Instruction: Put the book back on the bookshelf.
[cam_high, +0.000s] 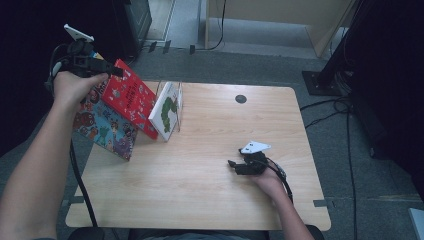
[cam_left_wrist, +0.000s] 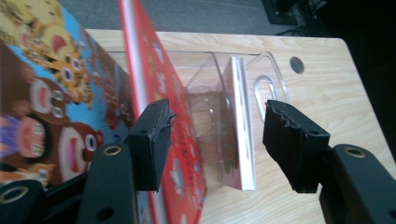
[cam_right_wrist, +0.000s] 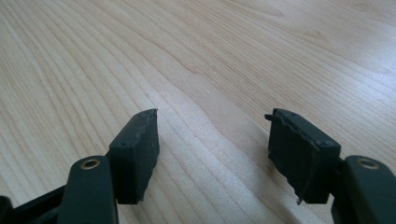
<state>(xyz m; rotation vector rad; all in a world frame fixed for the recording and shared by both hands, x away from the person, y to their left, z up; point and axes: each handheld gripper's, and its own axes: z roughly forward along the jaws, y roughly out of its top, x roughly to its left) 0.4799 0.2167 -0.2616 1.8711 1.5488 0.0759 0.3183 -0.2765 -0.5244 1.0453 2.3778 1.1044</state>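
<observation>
The clear book stand (cam_left_wrist: 243, 70) sits at the table's (cam_high: 210, 190) far left. The white book (cam_high: 166, 111) stands upright inside it; the red book (cam_high: 131, 96) and the cartoon book (cam_high: 106, 129) lean against its left side, probably so the row props itself. The left gripper (cam_high: 107, 68) hovers above the red book, jaws apart and pressing on nothing. The right gripper (cam_high: 240, 165) rests well right of the stand, jaws apart, idle.
</observation>
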